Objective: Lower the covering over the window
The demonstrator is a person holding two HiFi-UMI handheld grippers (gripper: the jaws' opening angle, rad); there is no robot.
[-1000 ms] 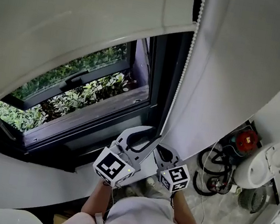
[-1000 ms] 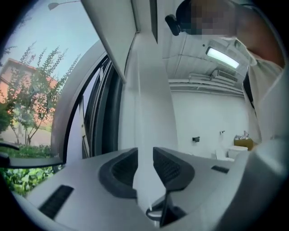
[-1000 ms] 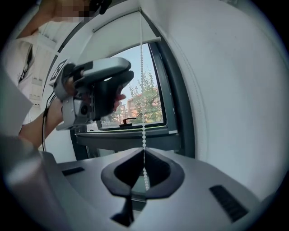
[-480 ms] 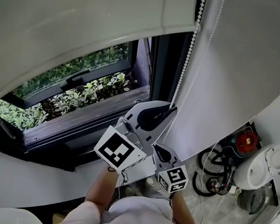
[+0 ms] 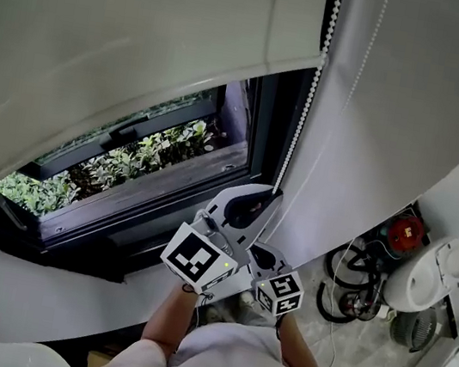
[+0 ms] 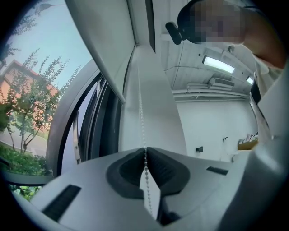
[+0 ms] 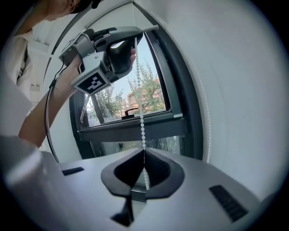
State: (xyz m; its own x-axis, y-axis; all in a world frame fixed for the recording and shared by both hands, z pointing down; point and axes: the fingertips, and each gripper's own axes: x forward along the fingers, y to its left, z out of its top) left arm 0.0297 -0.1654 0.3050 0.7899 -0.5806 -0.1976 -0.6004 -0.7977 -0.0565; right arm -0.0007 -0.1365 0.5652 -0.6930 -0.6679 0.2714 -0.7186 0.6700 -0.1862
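The left gripper (image 6: 145, 155) has just clamped onto the chain (image 7: 142, 122). It sits above the right gripper (image 7: 144, 157), which pinches the same strand lower down. The blind (image 5: 131, 40) hangs up-left of both, covering the upper window (image 5: 146, 160). Best to pull straight down, freeing only one grip at a time.

Bead chain (image 5: 310, 105): upper end cut off at 12 o'clock edge, head view. Roller blind (image 5: 130, 48): cut off at 9 o'clock. Red floor item (image 5: 405, 227), 4 o'clock: too small to identify
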